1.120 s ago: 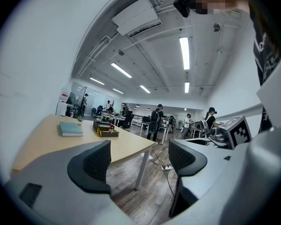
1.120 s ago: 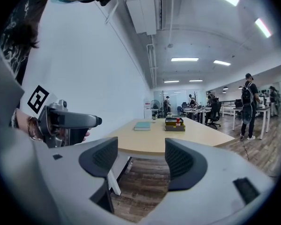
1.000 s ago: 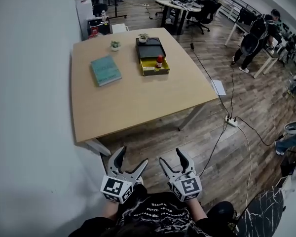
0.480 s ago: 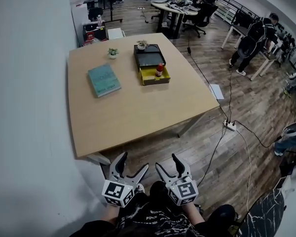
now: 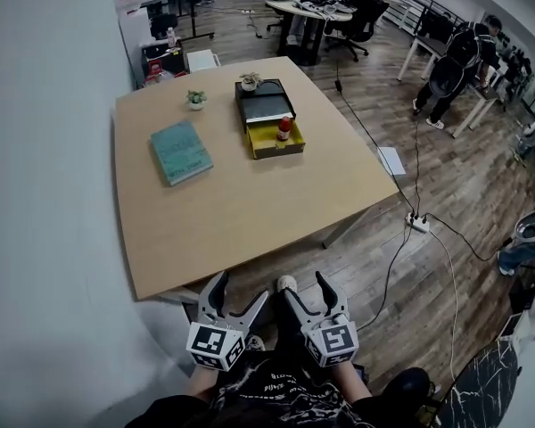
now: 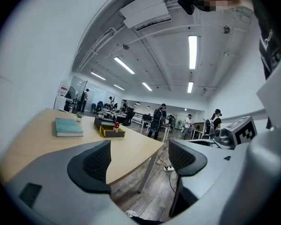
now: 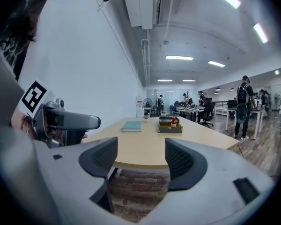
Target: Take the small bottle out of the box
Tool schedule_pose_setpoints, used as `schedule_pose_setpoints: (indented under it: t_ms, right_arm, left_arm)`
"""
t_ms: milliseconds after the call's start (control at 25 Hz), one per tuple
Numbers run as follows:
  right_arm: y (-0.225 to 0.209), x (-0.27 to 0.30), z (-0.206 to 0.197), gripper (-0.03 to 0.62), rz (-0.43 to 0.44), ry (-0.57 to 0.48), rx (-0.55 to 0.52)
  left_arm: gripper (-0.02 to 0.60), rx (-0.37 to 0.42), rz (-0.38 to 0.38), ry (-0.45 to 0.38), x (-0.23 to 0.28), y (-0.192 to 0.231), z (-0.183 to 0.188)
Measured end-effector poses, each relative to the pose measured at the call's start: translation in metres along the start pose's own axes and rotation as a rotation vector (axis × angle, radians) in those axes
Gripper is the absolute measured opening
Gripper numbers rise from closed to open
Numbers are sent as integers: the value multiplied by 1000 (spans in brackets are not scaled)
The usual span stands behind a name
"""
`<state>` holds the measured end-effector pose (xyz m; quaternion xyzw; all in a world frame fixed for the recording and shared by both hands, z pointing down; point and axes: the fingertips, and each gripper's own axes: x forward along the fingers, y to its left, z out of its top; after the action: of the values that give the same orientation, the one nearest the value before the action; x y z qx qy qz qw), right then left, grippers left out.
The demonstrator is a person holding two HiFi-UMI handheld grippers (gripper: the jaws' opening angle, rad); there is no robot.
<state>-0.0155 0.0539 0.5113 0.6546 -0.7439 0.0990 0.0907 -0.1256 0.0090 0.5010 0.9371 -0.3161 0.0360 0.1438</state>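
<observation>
Approach: small bottle (image 5: 283,129) upright in yellow box (image 5: 269,150), far side of table (image 5: 241,212). L gripper (image 5: 241,291) & R gripper (image 5: 306,285) both spread, empty, well short. Best: close in, pinch body, lift straight up.

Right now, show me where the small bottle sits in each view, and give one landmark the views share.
Head view: the small bottle is at upper centre, standing in the yellow box.
Left gripper view: small bottle is left of centre, at mid-height.
Right gripper view: small bottle is just right of centre.
Shared landmark: the teal book, left of the box in every view.
</observation>
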Motion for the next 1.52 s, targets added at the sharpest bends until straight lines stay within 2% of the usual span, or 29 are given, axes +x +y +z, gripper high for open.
schedule_pose_setpoints:
  t_ms: [280,600,1000,1200,1520]
  right_arm:
    - [-45,58,14,327,28,-9,5]
    - [-117,138,48,327,66,-32,-27]
    - [-199,221,78,327,143,-57,5]
    - [-228,256,91,327,181,-62,12]
    - [-250,300,106,327,238,-66,-5]
  left_arm:
    - [396,-16,34,6,64,23,10]
    - [397,-27,144,-32,148,66,41]
    - [397,-20,223,-42,249,89,62]
    - [397,-24,268,-50,284,102,70]
    - [397,-35,323,-80,313,117,86]
